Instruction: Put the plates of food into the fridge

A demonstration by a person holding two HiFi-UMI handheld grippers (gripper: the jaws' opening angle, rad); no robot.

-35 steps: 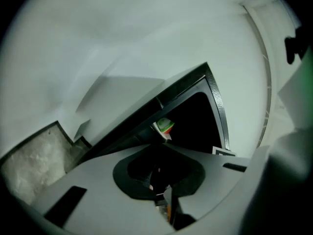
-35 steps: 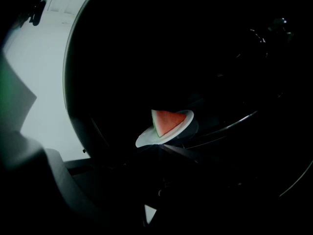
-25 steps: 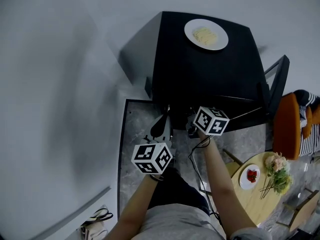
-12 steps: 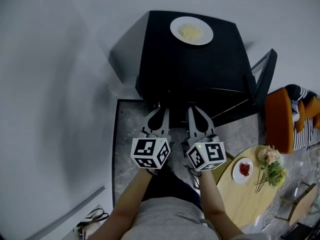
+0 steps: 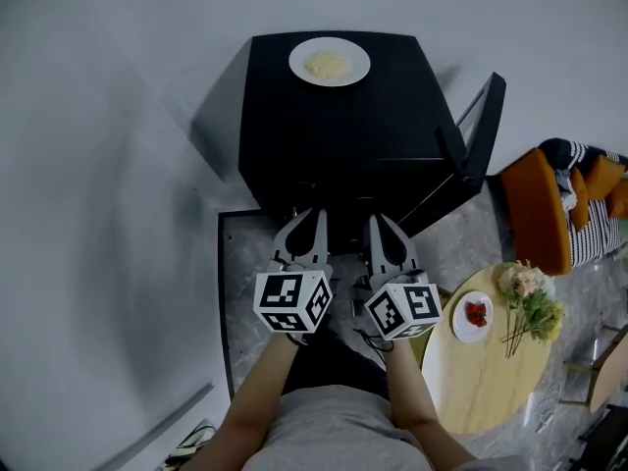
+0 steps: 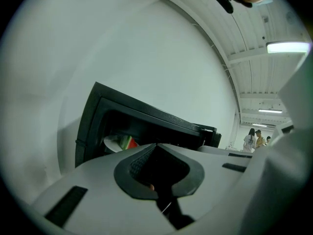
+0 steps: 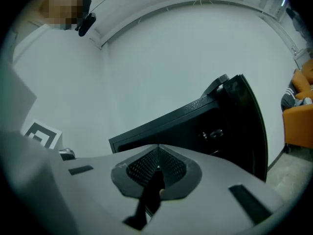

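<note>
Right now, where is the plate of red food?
In the head view, the plate of red food sits on the round wooden table, lower right, beside the flowers.

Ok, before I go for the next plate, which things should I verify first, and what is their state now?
1. Fridge door open: ok, swung out to the right.
2. Left gripper free: ok, jaws together on nothing.
3. Right gripper free: ok, jaws together on nothing.
4. Plate on the fridge top unobstructed: ok, nothing around it.
5. Plate on the round table located: ok, in plain view.
6. Room inside the fridge: cannot tell; one plate shows inside, the rest is dark.
</note>
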